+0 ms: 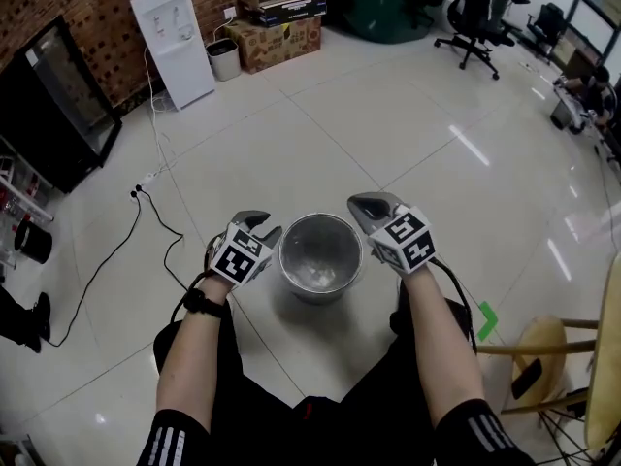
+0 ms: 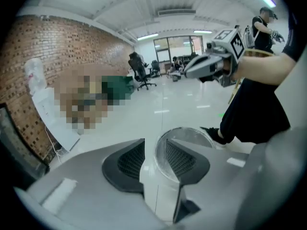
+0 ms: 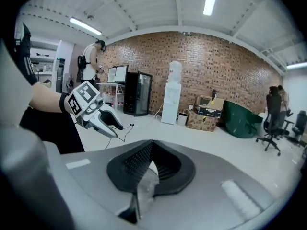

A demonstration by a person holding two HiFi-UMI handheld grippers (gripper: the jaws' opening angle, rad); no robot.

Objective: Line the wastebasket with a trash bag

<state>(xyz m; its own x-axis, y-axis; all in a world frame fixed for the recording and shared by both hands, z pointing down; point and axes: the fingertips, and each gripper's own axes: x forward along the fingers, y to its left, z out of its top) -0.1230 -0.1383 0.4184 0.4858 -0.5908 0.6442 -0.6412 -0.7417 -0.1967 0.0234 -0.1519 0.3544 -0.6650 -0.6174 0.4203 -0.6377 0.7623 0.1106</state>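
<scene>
Two tools flank wastebasket (image 1: 320, 255) | left tool (image 1: 260, 229) part-open, empty | right tool (image 1: 372, 209) pinches clear trash bag (image 3: 146, 188) | step: likely opening bag | next: left takes opposite edge

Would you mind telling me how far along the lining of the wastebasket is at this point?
Done: a clear trash bag appears to sit inside the wastebasket. In hand: the right claw is shut on a fold of its film, while the left claw is open and empty. Left: probably letting go and neatening the rim; whether the film wraps it all round I cannot tell.
</scene>
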